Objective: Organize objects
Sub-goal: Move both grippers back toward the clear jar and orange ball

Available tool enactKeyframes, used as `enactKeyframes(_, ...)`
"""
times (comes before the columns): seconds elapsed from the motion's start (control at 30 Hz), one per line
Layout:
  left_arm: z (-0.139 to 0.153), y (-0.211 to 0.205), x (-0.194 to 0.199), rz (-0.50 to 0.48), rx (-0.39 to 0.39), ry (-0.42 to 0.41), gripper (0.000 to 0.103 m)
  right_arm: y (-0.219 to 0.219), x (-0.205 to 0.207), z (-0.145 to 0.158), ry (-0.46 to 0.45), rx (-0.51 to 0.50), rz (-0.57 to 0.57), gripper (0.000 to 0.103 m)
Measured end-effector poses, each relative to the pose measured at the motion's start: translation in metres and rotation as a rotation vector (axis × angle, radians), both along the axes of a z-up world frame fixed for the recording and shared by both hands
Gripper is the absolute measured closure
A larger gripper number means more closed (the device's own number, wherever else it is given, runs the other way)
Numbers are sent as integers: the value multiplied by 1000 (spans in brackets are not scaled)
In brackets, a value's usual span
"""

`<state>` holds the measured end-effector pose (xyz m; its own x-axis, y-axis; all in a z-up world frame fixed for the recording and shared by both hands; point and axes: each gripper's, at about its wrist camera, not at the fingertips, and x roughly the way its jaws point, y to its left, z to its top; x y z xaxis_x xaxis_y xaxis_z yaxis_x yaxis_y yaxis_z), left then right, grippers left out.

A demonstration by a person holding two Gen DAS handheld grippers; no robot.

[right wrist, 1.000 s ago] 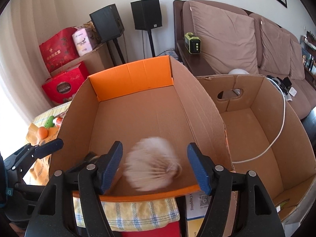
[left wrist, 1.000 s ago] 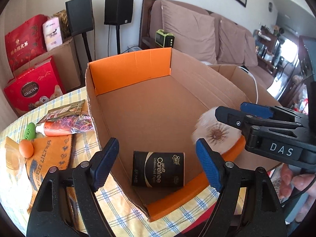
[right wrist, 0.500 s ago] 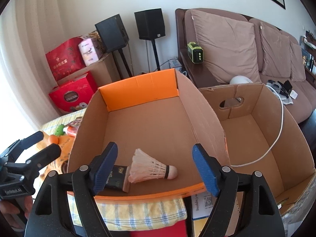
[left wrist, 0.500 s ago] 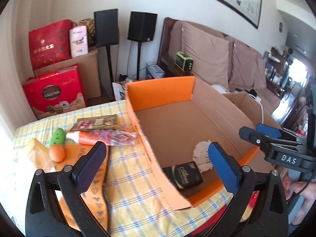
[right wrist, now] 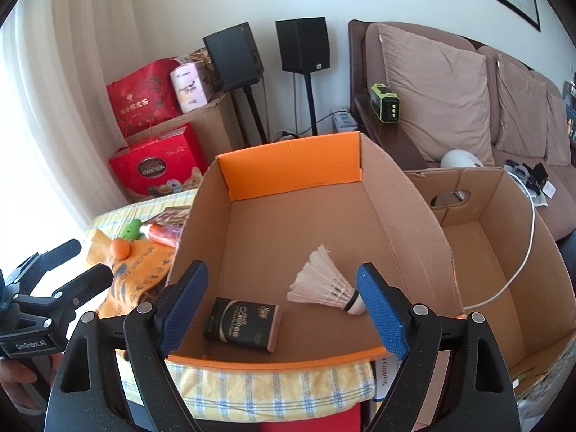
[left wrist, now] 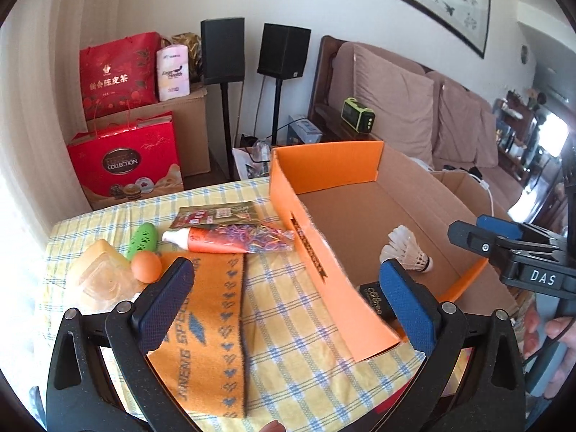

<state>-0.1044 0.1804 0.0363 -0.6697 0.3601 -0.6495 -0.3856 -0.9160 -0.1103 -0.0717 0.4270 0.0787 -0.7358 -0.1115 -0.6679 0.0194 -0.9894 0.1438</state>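
Note:
An open orange-edged cardboard box (right wrist: 288, 169) holds a white shuttlecock (right wrist: 324, 284) and a black packet (right wrist: 243, 322); both also show in the left wrist view, the shuttlecock (left wrist: 405, 248) and the packet (left wrist: 374, 297). My right gripper (right wrist: 284, 304) is open and empty over the box's near rim. My left gripper (left wrist: 284, 297) is open and empty above the orange cloth (left wrist: 212, 324). On the checked tablecloth (left wrist: 288, 352) lie an orange ball (left wrist: 145, 266), a green toy (left wrist: 142, 235), an orange tube (left wrist: 212, 239) and a brown sachet (left wrist: 216, 214).
A second, larger open cardboard box (right wrist: 496, 252) with a white cable stands right of the first. Red gift bags (left wrist: 124, 160), two speakers on stands (left wrist: 221, 50) and a sofa (right wrist: 450, 82) are behind the table. A pale yellow block (left wrist: 99, 273) lies at the table's left.
The shuttlecock dropped from my right gripper into the box and came to rest by the packet. My left gripper has swung left from over the box to above the orange cloth.

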Motion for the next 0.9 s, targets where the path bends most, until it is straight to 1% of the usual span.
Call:
enactKeyframes(0.17,1,-22,-1,39,-7,6,0,-17,-1,4,5,9,34,16)
enactKeyframes(0.23,3,-31,-2,58,-6,11,0,-24,-2,5,7,13,48,14)
enactKeyframes(0.27,4,-36,-2,66,-5,15,0,-28,-3,5,8,14,55,13)
enactKeyframes(0.3,5,-40,-3,74,-6,18,0,-32,-3,6,8,15,63,8)
enactKeyframes(0.33,6,-45,-3,83,-6,22,0,-36,-4,6,8,16,71,2)
enactKeyframes(0.37,7,-51,-4,93,-4,28,0,-40,-5,7,8,16,80,0)
enactKeyframes(0.57,11,-85,-8,148,13,32,0,-66,-12,8,4,32,127,0)
enactKeyframes(0.73,12,-111,-14,192,-11,24,0,-86,-19,9,-2,35,163,0)
enactKeyframes(0.9,7,-141,-21,253,-10,7,0,-103,-33,7,-25,1,207,0)
